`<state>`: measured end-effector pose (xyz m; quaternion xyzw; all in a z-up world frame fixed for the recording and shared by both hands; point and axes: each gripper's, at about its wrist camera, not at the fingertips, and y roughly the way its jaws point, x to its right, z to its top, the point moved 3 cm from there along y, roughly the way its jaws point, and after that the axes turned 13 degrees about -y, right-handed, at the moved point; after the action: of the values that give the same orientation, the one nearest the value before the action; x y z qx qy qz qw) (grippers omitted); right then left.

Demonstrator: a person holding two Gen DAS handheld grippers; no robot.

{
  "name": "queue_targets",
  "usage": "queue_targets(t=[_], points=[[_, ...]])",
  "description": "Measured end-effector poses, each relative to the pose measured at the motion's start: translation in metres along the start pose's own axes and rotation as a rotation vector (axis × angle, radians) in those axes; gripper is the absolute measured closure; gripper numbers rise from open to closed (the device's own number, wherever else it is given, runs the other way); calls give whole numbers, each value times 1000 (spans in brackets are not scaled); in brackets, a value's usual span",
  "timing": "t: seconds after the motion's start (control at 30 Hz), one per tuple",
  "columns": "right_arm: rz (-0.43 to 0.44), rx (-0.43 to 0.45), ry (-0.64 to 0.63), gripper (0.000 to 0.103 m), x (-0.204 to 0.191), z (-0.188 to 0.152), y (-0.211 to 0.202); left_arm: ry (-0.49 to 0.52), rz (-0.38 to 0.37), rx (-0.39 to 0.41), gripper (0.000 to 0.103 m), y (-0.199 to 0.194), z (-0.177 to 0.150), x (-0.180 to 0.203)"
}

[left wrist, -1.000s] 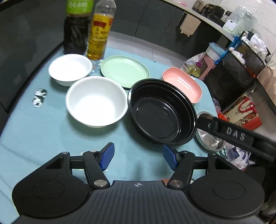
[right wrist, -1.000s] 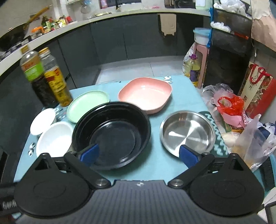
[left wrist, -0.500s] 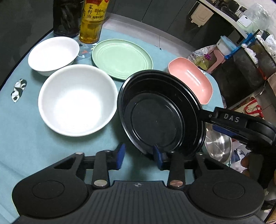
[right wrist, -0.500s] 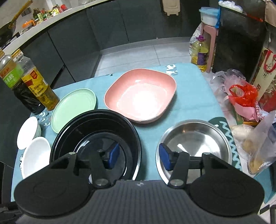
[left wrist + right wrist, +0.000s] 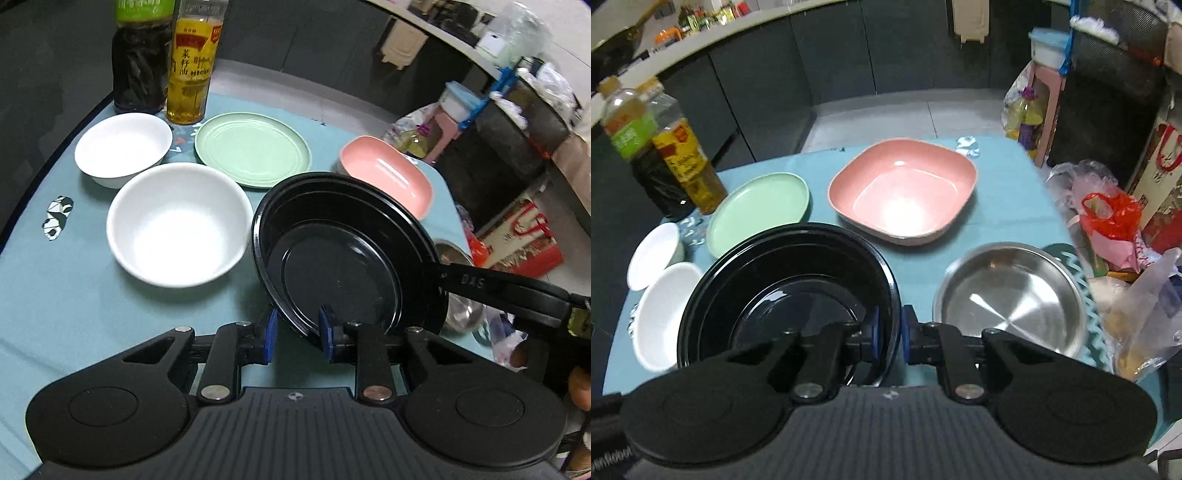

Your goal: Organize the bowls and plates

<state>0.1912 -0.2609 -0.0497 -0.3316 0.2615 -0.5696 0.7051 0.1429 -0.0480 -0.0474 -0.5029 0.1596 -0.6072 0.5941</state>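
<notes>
A black round bowl (image 5: 340, 254) is tilted above the teal table, held at two sides. My left gripper (image 5: 295, 334) is shut on its near rim. My right gripper (image 5: 888, 338) is shut on its right rim, and the bowl (image 5: 786, 295) fills the left of the right wrist view. A large white bowl (image 5: 177, 225), a small white bowl (image 5: 123, 147), a green plate (image 5: 253, 147) and a pink square bowl (image 5: 903, 192) stand on the table. A steel plate (image 5: 1008, 295) lies right of the black bowl.
Two bottles, one dark (image 5: 140, 59) and one of yellow oil (image 5: 192, 62), stand at the table's far left edge. Plastic bags (image 5: 1108, 221) and a red paper bag (image 5: 521, 236) crowd the right edge. Dark cabinets lie beyond.
Both grippers closed from wide open onto the black bowl's rim. The bowl has tilted up off the table.
</notes>
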Motion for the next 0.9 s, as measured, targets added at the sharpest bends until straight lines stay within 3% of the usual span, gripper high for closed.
queue_targets(t=[0.2, 0.43, 0.9], points=[[-4, 31, -3, 103, -15, -32, -39, 29, -33, 20, 80, -33, -26, -16], [37, 25, -12, 103, -43, -68, -56, 46, -15, 46, 81, -60, -54, -46], [110, -8, -19, 103, -82, -113, -58, 45, 45, 52, 81, -75, -87, -94]])
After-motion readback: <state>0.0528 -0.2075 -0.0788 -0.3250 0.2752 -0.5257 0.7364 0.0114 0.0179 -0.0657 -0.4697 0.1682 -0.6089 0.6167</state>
